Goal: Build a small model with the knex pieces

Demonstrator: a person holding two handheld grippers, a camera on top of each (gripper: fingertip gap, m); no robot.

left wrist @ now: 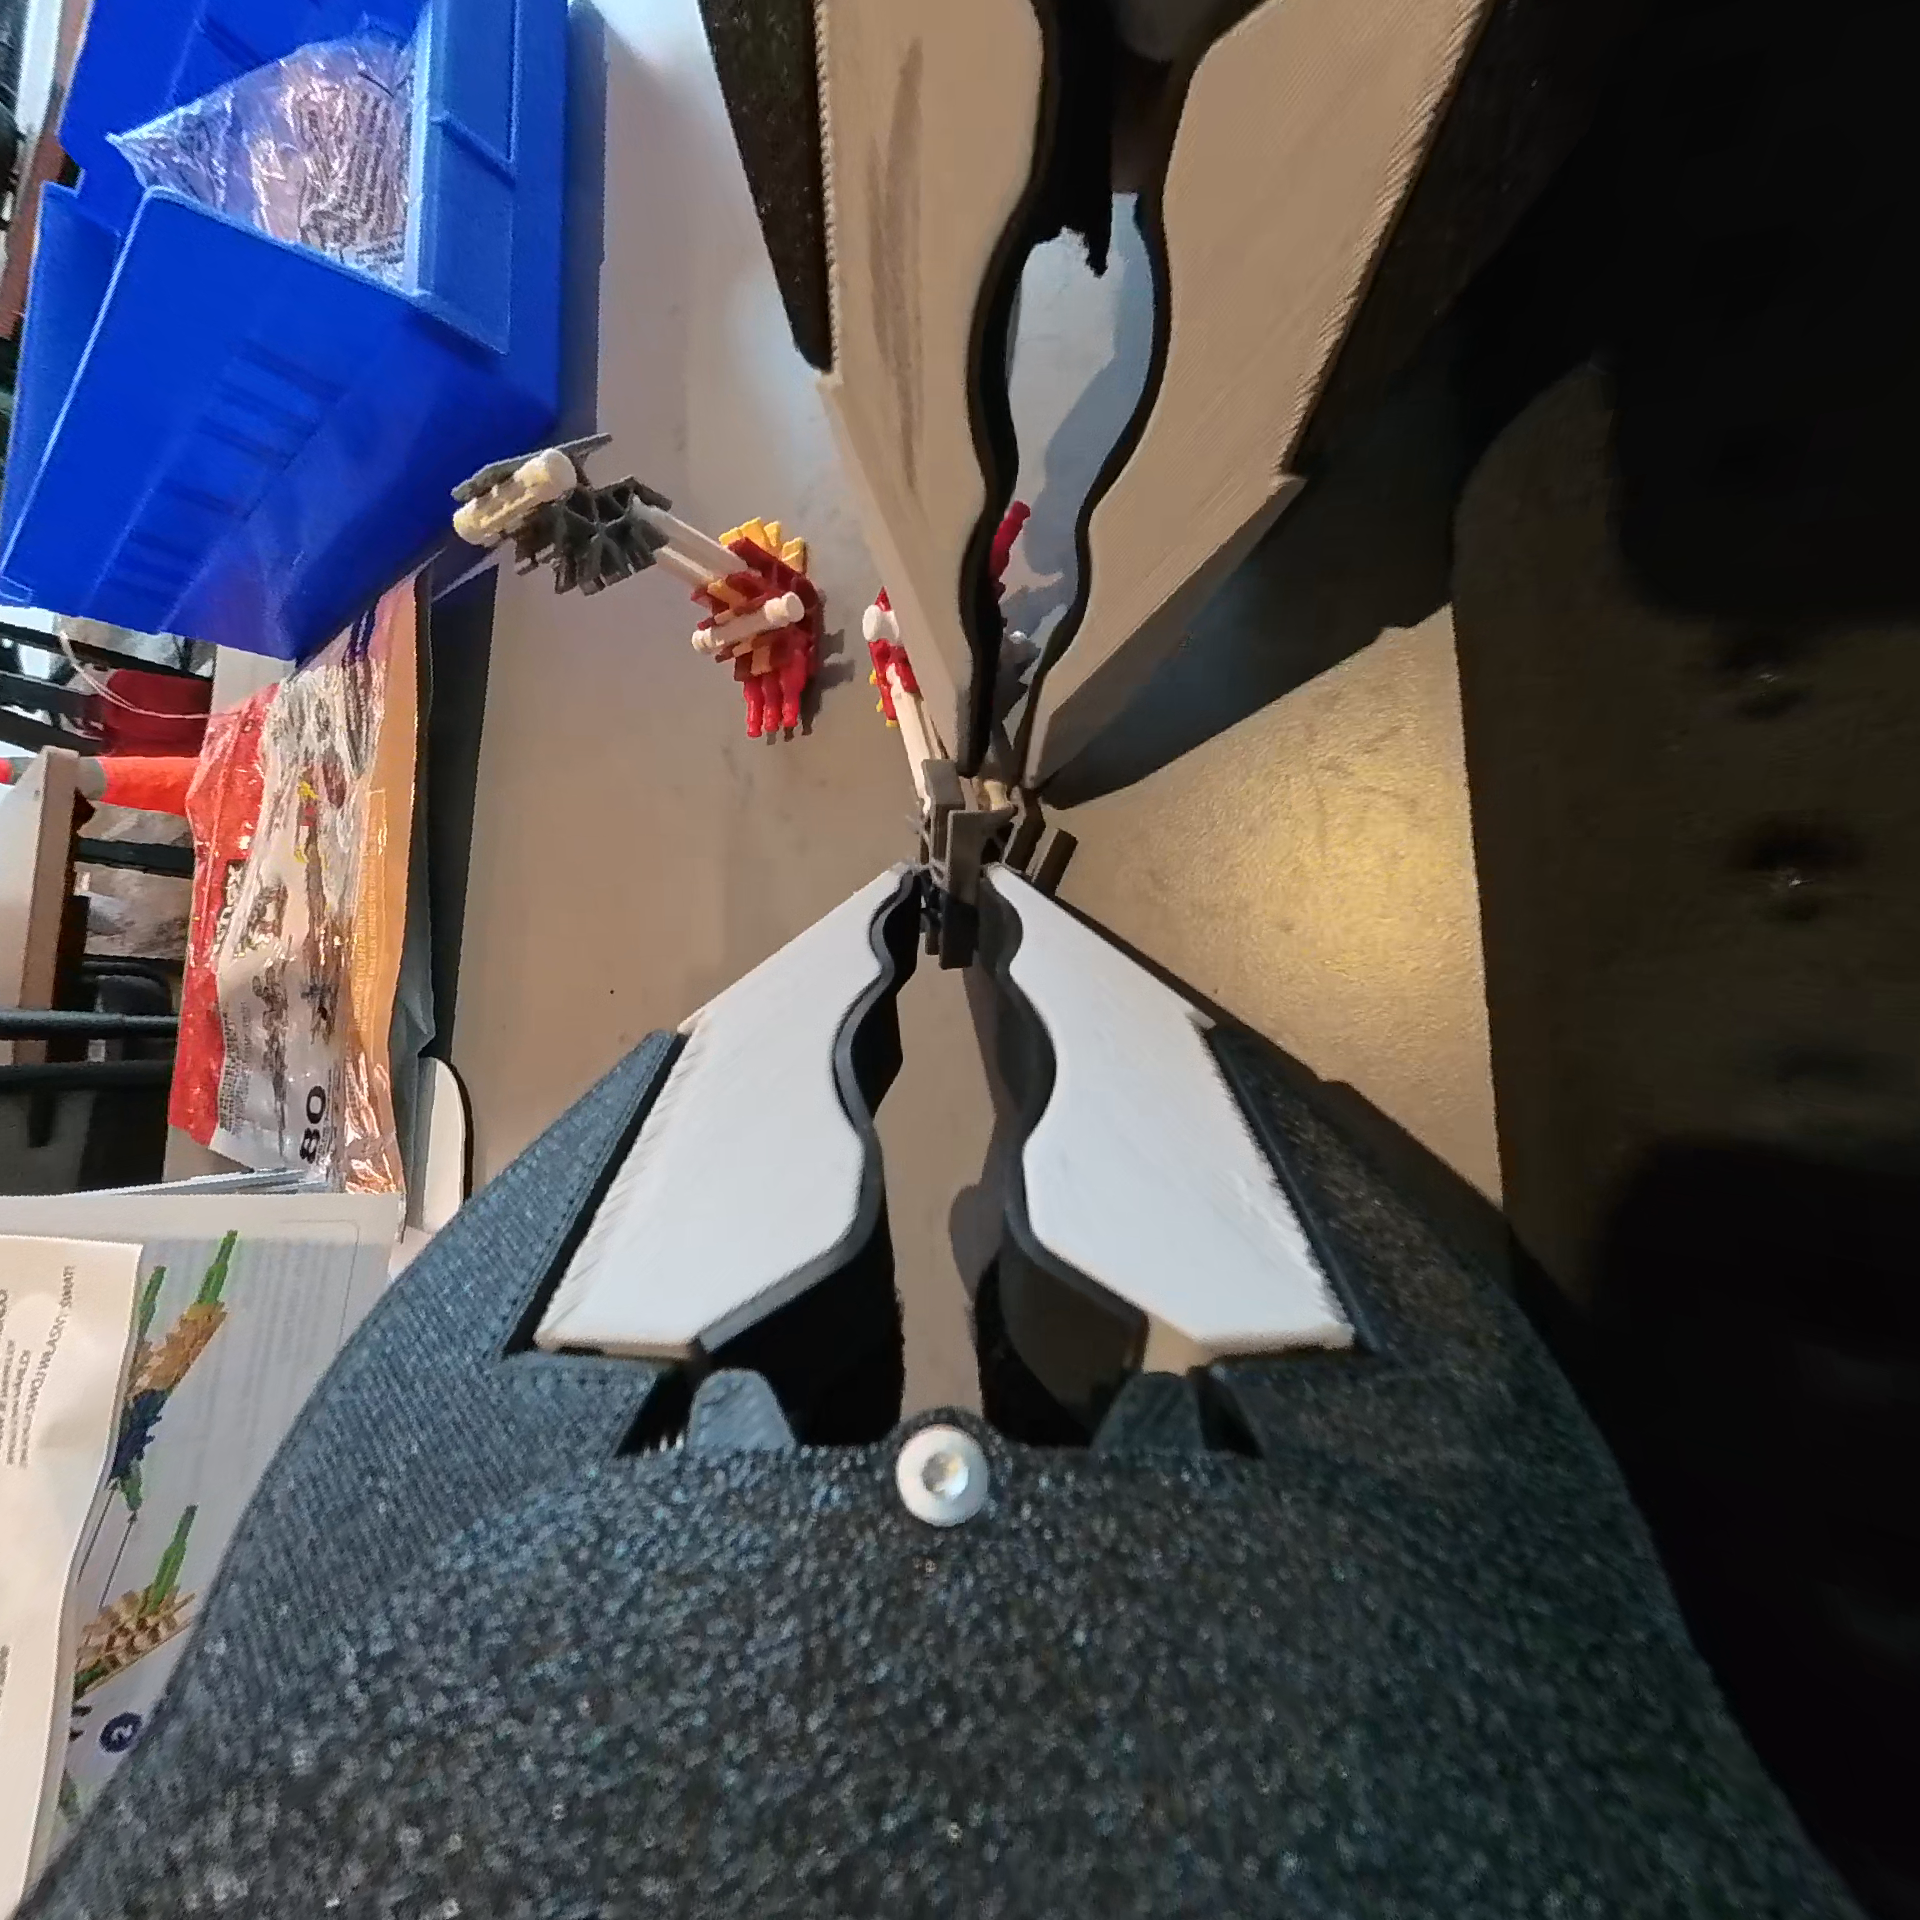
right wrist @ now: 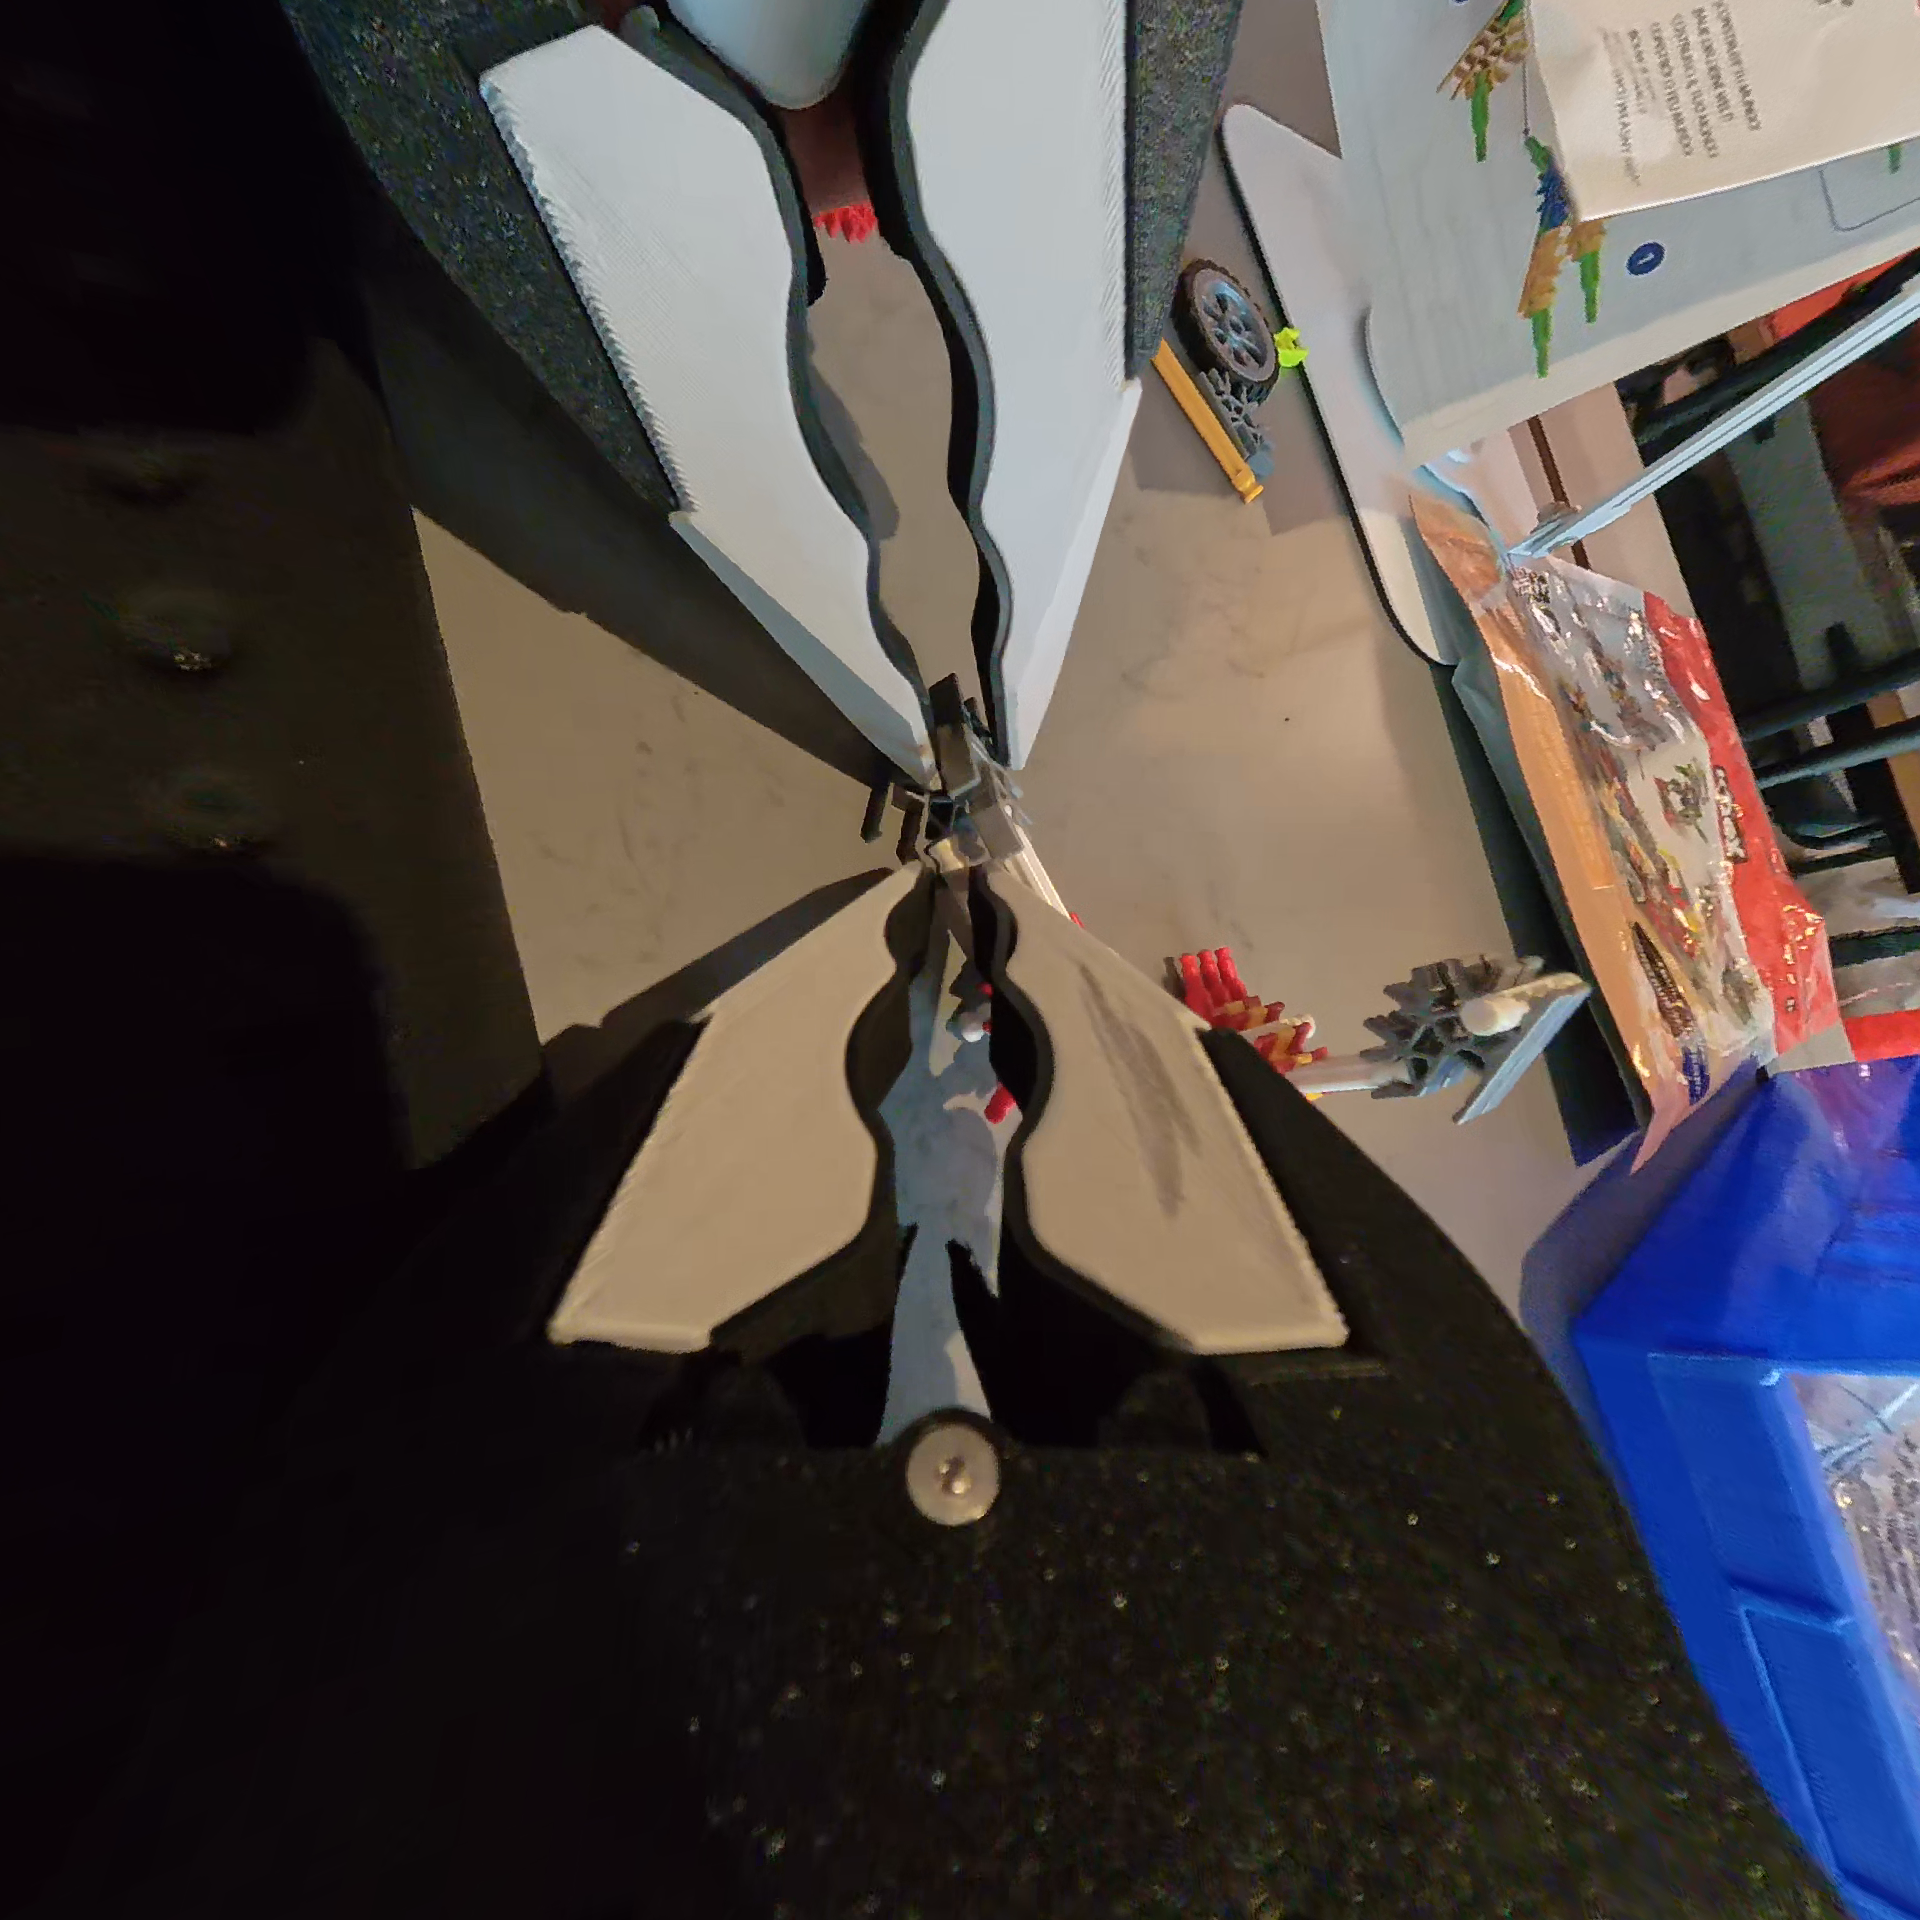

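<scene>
Both hand-held grippers pinched tip-to-tip on one small toy build over a pale tabletop

Left hand-held gripper [left wrist: 951, 894] clamped on the grey connector piece [left wrist: 961, 862]; right hand-held gripper [right wrist: 951, 878] nipped shut on the same rod-and-connector build at its white rod [right wrist: 1023, 868], the two meeting head-on just above the tabletop [left wrist: 623, 831]. Tabletop is light grey, scuffed, warm patch of light on one side. A second build with red-yellow connectors [left wrist: 764, 623] and grey connectors lies near. Blue plastic bin [left wrist: 260, 416] with a clear bag inside sits at the edge, a printed red-orange bag [left wrist: 301, 914] beside it, instruction sheets [left wrist: 125, 1455] further along. Small toy wheel [right wrist: 1231, 338] on a yellow rod lies near the sheets. Room beyond is dim: dark frames and rails, mostly unclear
</scene>
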